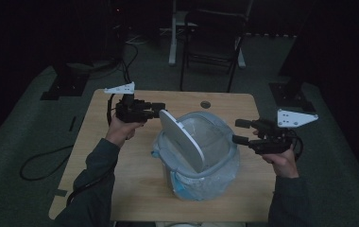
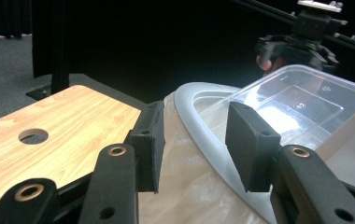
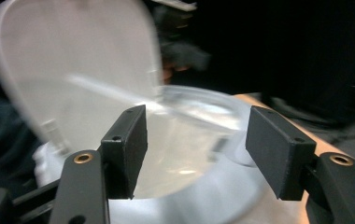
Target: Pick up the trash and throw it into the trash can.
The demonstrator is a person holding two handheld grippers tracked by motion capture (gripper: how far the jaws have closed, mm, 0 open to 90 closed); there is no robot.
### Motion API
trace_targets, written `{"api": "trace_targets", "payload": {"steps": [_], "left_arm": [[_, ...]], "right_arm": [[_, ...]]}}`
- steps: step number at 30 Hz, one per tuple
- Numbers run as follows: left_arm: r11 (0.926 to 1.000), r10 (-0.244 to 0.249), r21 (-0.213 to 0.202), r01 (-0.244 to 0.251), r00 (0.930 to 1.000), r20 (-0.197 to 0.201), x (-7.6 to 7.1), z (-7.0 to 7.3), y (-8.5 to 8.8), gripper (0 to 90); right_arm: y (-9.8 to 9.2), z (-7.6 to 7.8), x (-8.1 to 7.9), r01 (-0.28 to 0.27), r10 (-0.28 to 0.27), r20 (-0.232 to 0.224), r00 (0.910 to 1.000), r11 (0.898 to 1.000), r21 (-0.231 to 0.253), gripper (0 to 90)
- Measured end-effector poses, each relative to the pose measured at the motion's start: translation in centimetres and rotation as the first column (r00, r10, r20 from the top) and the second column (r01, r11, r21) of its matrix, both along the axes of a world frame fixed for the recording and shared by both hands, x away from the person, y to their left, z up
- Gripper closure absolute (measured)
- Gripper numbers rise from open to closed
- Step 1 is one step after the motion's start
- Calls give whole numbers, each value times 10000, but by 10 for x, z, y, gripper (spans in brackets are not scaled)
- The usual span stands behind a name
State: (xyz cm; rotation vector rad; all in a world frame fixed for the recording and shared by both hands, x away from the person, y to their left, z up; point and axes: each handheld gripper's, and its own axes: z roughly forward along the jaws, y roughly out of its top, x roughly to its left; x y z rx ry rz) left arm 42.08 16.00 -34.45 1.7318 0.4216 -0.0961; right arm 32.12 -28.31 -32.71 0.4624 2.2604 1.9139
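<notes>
In the centre of the high view we see a grey bin (image 1: 201, 161) lined with a clear plastic bag (image 1: 215, 182), standing on the wooden table (image 1: 121, 156). Its white lid (image 1: 182, 139) stands tilted up from the bin's left rim. Our left gripper (image 1: 158, 111), left of centre, reaches to the lid's upper edge; in the left gripper view its jaws stand apart around the bin's grey rim (image 2: 203, 130), gripping nothing. Our right gripper (image 1: 240, 131), at centre right just beside the bin's right rim, is released too, its jaws wide apart in the right gripper view, facing the raised lid (image 3: 73, 70).
</notes>
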Motion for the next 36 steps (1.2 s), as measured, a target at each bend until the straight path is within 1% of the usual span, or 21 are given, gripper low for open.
{"api": "trace_targets", "payload": {"steps": [1,4,6,7,8,10,11,13,14,15,19,22,23,25,26,27,28,31,33,36], "left_arm": [[10000,-7,-10,7,10000,11,0,0,-1,584],[10000,-50,6,50,10000,17,0,0,-2,583],[10000,-62,47,62,10000,10,0,0,-3,583],[10000,-57,45,57,10000,8,1,0,-3,583],[10000,-50,19,50,10000,-3,1,0,-2,583],[10000,-27,-6,27,10000,-15,1,-1,-1,583],[10000,-26,-14,26,10000,-5,1,-1,-1,583],[10000,-27,-5,27,10000,-15,1,0,-1,583],[10000,-38,-7,38,10000,-8,1,0,-2,583],[10000,-42,-16,42,10000,-6,1,0,-2,583],[10000,-66,5,66,10000,11,0,0,-3,583],[10000,-58,-13,58,10000,-18,0,0,-2,582],[10000,-54,-12,54,10000,-16,1,-1,-2,582],[10000,-52,-18,52,10000,-18,1,-1,-2,583],[10000,-52,-18,52,10000,-18,1,-1,-2,582],[10000,-48,-32,48,10000,-9,0,-1,-2,582],[10000,-48,-30,48,10000,-1,0,-1,-2,582],[10000,-40,-45,40,10000,-10,0,-1,-2,582],[10000,-36,-42,36,10000,-7,0,-1,-2,582],[10000,-49,-16,49,10000,4,0,-1,-2,580]], "right_arm": [[2,1,-1,-180,182,131,9997,9997,-143,389],[13,4,0,-459,487,449,9978,9971,-614,423],[16,5,1,-569,611,519,9968,9953,-778,444],[18,5,2,-713,758,517,9958,9939,-838,448],[20,6,3,-818,866,547,9947,9930,-851,447],[20,7,4,-1046,1092,584,9923,9916,-764,492],[19,7,4,-1159,1199,612,9909,9911,-654,531],[16,9,3,-1343,1367,767,9876,9903,-361,668],[15,10,3,-1333,1357,807,9875,9905,-351,719],[16,10,3,-1313,1346,846,9873,9904,-437,746],[19,11,3,-1089,1136,1053,9879,9928,-501,829],[17,11,2,-997,1037,1208,9872,9942,-394,900],[15,11,2,-1029,1046,1230,9869,9945,-201,900],[10,12,1,-941,897,1258,9880,9951,289,899],[9,13,1,-812,755,1261,9891,9959,405,859],[8,14,1,-707,646,1249,9901,9965,450,792],[7,14,1,-667,607,1169,9913,9966,486,760],[9,13,1,-724,688,1080,9918,9969,300,696],[10,11,1,-577,565,1031,9931,9983,83,679],[8,6,3,-375,366,914,9951,9993,82,643]]}}
